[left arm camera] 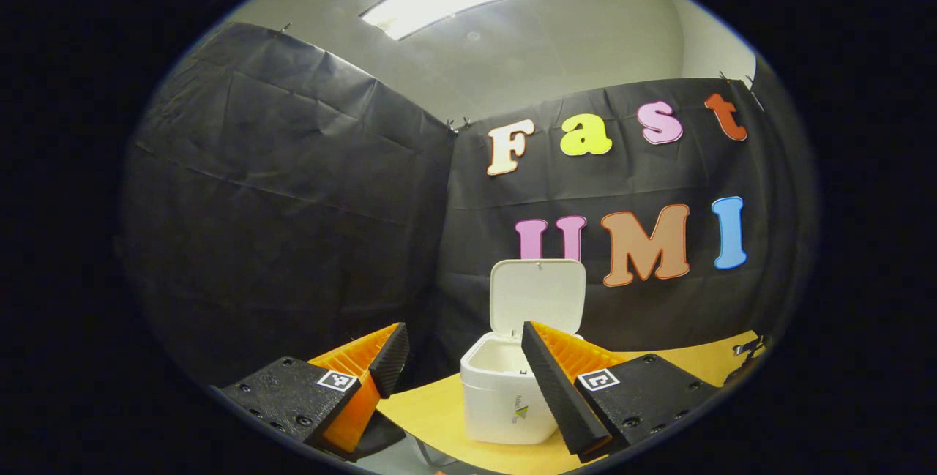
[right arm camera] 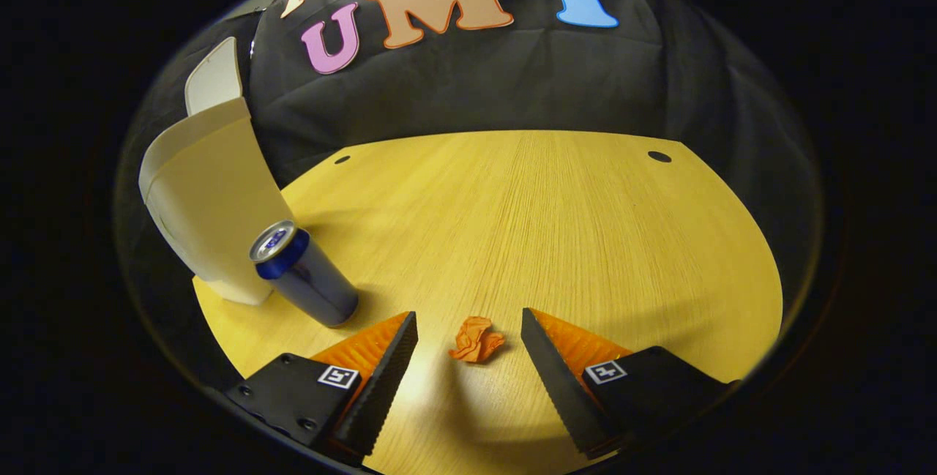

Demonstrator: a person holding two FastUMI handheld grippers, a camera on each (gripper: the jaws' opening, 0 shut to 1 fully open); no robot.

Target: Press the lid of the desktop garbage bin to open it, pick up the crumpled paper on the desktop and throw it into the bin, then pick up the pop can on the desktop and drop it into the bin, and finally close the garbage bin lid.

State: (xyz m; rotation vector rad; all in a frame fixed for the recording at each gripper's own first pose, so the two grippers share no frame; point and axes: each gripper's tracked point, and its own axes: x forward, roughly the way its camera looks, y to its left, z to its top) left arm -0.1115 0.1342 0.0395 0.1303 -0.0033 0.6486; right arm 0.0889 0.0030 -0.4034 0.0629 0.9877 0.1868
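The desk (right arm camera: 556, 226) fills the centre of the right gripper view. The garbage bin (left arm camera: 505, 394) stands lower centre in the left gripper view, its lid (left arm camera: 538, 296) raised. The pop can (right arm camera: 307, 277) stands upright at lower left, just beside the bin. The right tool (right arm camera: 468, 332) is spread apart, the crumpled paper (right arm camera: 476, 339) on the desk between its fingers, not yet gripped. The left tool (left arm camera: 461, 358) is also apart and empty. Risk: closing too high would likely slip over the light paper; a wide swing toward the bin could topple the can.
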